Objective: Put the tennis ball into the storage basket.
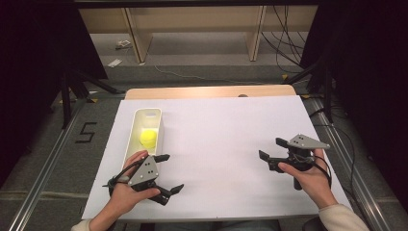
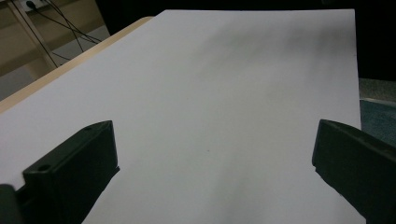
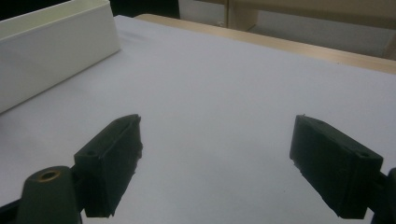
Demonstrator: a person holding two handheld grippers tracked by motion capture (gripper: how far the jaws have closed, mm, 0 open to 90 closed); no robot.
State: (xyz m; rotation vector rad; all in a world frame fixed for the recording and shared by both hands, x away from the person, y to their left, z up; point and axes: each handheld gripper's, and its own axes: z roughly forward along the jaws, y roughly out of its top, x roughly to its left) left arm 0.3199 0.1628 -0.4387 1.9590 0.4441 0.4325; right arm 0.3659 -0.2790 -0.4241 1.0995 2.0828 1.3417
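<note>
— Near the front edge of the white paper sheet (image 1: 216, 144), how do the tools stand?

— Left black two-jaw gripper (image 1: 166, 173) and right black two-jaw gripper (image 1: 273, 149) both have jaws spread wide, holding nothing, well apart, with bare sheet between them.

— And farther off?

— Just beyond the left gripper, a long white plastic tray (image 1: 136, 126) lies along the sheet's left edge; a round yellow ball (image 1: 148, 137) rests inside it.

white sheet (image 1: 216, 144) on surface: matt, smooth, paper-like. surface edge (image 1: 211, 91): pale wood. bin (image 1: 137, 126): smooth white plastic. ball (image 1: 148, 137): yellow, matt. tool jaws: matt black plastic.
</note>
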